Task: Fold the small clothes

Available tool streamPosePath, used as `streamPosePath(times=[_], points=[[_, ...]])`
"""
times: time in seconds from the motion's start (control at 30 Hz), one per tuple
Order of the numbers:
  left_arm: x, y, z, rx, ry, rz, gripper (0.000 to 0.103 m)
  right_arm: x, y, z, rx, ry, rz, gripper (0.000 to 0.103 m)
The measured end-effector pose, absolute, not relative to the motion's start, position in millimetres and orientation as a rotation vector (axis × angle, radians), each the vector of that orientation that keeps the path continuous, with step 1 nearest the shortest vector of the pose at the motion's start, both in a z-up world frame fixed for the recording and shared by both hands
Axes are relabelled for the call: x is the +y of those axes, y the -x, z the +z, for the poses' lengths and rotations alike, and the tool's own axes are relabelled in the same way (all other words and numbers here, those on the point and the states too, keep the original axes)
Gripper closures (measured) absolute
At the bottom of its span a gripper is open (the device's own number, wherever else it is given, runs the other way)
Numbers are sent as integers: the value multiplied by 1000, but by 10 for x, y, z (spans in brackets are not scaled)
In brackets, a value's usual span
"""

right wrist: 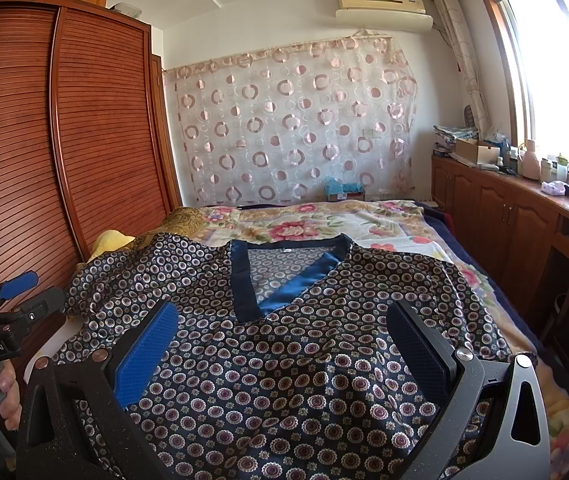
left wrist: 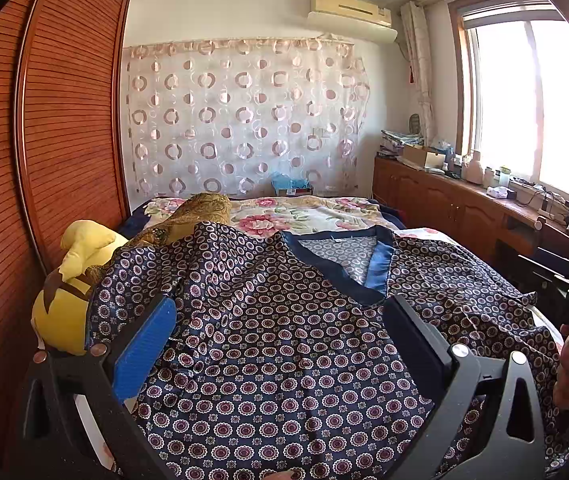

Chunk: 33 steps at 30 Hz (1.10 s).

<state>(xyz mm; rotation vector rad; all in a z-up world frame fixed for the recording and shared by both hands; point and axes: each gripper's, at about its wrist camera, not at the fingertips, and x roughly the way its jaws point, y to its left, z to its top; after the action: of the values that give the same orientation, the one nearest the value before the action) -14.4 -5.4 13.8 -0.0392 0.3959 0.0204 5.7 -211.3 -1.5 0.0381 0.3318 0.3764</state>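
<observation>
A navy patterned V-neck top [left wrist: 284, 320] with a blue collar lies spread face up on the bed, its collar pointing away; it also fills the lower half of the right wrist view [right wrist: 284, 360]. My left gripper [left wrist: 280, 320] is open and empty, its blue-padded fingers [left wrist: 144, 352] wide apart above the shirt's lower left part. My right gripper [right wrist: 284, 332] is open and empty above the shirt's lower middle. The left gripper also shows at the left edge of the right wrist view [right wrist: 4, 300].
The bed has a floral cover [right wrist: 324, 224]. A yellow plush toy [left wrist: 68, 288] and a gold cushion [left wrist: 188, 216] lie at the bed's left. A louvred wooden wardrobe [left wrist: 44, 140] stands left. Low cabinets [right wrist: 504, 208] with clutter run under the window on the right.
</observation>
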Motion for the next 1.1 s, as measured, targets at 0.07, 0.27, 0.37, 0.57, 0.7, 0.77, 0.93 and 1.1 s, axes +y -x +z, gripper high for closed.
streamPosePath(times=[0.07, 0.27, 0.37, 0.57, 0.7, 0.77, 0.93, 1.1], points=[[-57, 145, 140, 396, 39, 20, 0, -2113, -58, -15, 333, -39, 377, 0], [-59, 146, 142, 399, 40, 22, 0, -2111, -67, -18, 338, -40, 383, 0], [-36, 122, 98, 414, 46, 21, 0, -2093, -92, -42, 348, -34, 393, 0], [110, 50, -50, 447, 66, 26, 0, -2036, -180, -113, 387, -18, 417, 0], [279, -10, -149, 476, 65, 56, 0, -1964, -233, -163, 405, 1, 434, 0], [390, -42, -189, 492, 63, 76, 0, -1931, -266, -194, 418, 8, 448, 0], [678, -92, -278, 525, 63, 93, 0, -1845, -336, -243, 447, 28, 476, 0], [994, -149, -339, 561, 63, 80, 0, -1766, -378, -302, 479, 44, 505, 0]])
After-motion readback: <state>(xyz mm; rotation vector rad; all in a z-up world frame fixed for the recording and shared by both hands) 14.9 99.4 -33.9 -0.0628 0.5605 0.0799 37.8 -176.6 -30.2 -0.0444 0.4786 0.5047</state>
